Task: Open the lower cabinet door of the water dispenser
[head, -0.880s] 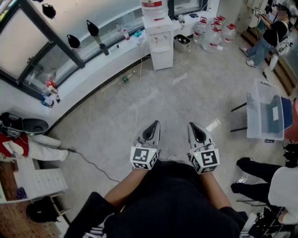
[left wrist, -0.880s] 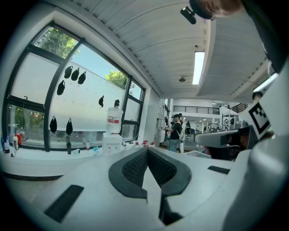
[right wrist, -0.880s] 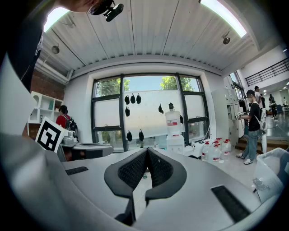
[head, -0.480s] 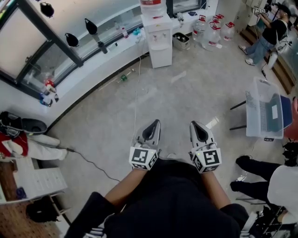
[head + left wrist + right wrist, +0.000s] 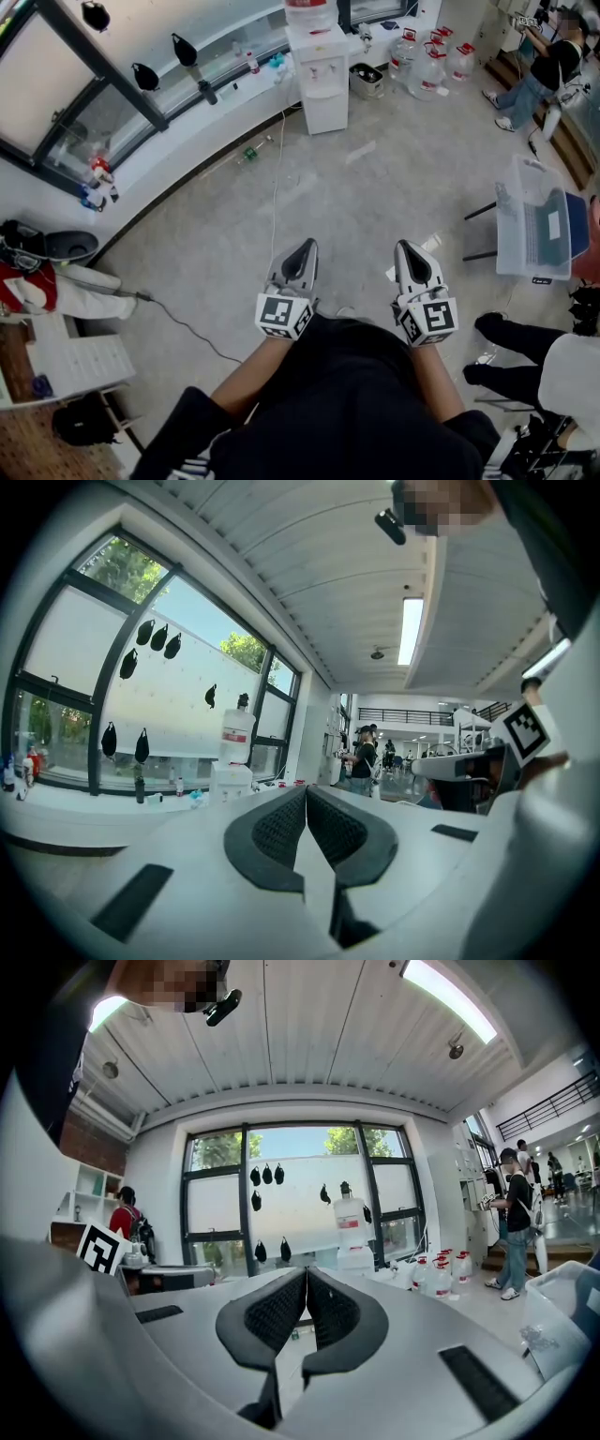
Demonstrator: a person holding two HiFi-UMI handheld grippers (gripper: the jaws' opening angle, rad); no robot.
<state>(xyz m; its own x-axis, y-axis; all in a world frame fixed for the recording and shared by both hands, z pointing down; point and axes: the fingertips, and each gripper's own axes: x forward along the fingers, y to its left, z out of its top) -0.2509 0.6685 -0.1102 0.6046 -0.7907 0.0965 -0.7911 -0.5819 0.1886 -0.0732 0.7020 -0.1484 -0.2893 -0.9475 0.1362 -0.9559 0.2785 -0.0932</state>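
The water dispenser (image 5: 322,84) stands far across the floor, against the bench (image 5: 178,131) that runs under the windows. Its lower cabinet door (image 5: 326,116) is a plain white front that looks shut. An upturned bottle (image 5: 307,11) sits on top with a red label, and the print on it is too small to read in any view. Just right of the dispenser is a small bin (image 5: 355,86) with a dark inside whose contents cannot be made out. Beyond the bin is a cluster of clear jugs (image 5: 427,66) with red caps and red labels, also unreadable. Small bottles (image 5: 251,66) stand along the bench. A green bottle (image 5: 251,153) lies on the floor below it, beside a thin cable (image 5: 275,192). At the right a clear plastic crate (image 5: 511,234) rests on dark legs and holds a blue item (image 5: 562,234) with a white sheet on it. The left gripper (image 5: 308,245) and the right gripper (image 5: 404,247) are held side by side near the person's body, well apart from the dispenser and aimed towards it. In each gripper view the two ribbed black pads meet with nothing between them, so both are closed and empty. Each gripper carries a cube (image 5: 284,316) of black-and-white square markers with no letters. Another person (image 5: 553,66) stands at the far right.
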